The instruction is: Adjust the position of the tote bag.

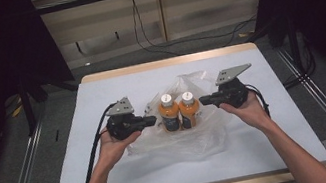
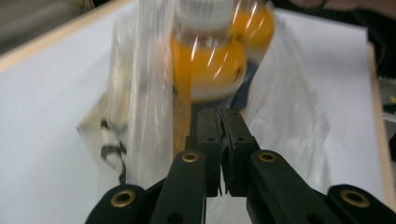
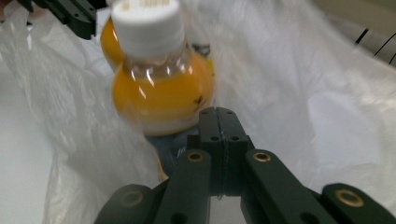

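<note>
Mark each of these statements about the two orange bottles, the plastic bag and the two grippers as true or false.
1. Two orange bottles with white caps stand side by side. True.
2. The bottles stand on the bare table away from the bag. False: they stand within the clear plastic bag, which spreads around them.
3. The left gripper has its jaws spread wide. False: in the left gripper view they are closed together.
4. The right gripper has its jaws closed together. True.
5. The right gripper clamps a bottle by its cap. False: its tips sit beside the bottles, on the bag's side.
</note>
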### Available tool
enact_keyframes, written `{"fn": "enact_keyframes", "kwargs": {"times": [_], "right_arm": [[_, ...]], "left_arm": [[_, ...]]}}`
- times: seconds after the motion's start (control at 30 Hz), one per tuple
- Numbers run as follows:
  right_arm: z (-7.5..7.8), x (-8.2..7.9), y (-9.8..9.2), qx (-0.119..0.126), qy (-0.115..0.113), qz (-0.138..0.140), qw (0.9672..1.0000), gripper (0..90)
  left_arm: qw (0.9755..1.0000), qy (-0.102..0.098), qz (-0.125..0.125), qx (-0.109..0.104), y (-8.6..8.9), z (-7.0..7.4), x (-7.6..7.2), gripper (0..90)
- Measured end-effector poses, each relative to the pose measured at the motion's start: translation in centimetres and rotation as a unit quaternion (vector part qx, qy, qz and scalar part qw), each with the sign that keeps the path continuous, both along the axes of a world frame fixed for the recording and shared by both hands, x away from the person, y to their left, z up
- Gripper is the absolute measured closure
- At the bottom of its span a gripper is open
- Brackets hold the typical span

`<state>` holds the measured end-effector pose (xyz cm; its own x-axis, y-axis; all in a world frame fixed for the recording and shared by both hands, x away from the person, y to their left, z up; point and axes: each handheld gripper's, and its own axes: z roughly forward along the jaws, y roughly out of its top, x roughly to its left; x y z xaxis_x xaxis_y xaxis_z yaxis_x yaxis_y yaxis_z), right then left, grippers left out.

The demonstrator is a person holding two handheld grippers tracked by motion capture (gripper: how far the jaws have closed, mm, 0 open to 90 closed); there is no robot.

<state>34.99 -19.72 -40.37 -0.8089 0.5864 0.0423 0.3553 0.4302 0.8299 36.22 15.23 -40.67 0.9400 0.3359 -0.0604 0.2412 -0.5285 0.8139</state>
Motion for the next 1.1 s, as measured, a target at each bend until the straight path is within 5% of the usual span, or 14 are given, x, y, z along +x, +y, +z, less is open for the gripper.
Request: {"fn": "enact_keyframes", "kwargs": {"times": [0.1, 0.23, 0.47, 0.8, 0.9, 0.93, 0.97, 1.1], "right_arm": [[-0.7, 0.1, 0.3, -0.012, 0.015, 0.009, 0.9998, 90.0], [-1.7, 0.6, 0.5, -0.032, 0.034, 0.011, 0.9988, 90.0], [-3.8, 1.8, 1.1, -0.074, 0.055, 0.006, 0.9957, 88.3], [-6.3, 2.5, 1.0, -0.109, 0.073, 0.004, 0.9914, 89.8], [-6.4, 2.6, 1.6, -0.098, 0.073, 0.006, 0.9924, 89.6], [-6.5, 2.8, 1.6, -0.098, 0.071, 0.01, 0.9925, 89.6], [-6.7, 2.8, 1.8, -0.105, 0.071, 0.007, 0.9918, 89.6], [-6.8, 2.8, 1.8, -0.154, 0.068, -0.007, 0.9856, 90.0]], "left_arm": [[0.9998, 0.017, 0.0, 0.007, -0.4, -1.2, 0.3, 87.3], [0.9987, 0.013, -0.008, 0.05, -1.4, -2.6, 0.5, 87.0], [0.9917, 0.016, -0.023, 0.125, -2.4, -4.4, 0.7, 87.4], [0.99, 0.023, -0.016, 0.138, -2.1, -5.6, 1.0, 87.5], [0.9902, 0.027, -0.019, 0.136, -2.3, -5.7, 1.0, 87.4], [0.9897, 0.025, -0.017, 0.14, -2.4, -5.8, 0.9, 87.4], [0.9867, 0.015, -0.021, 0.16, -2.5, -5.9, 1.0, 87.7], [0.9837, 0.002, -0.005, 0.18, -2.2, -6.0, 0.9, 89.9]]}}
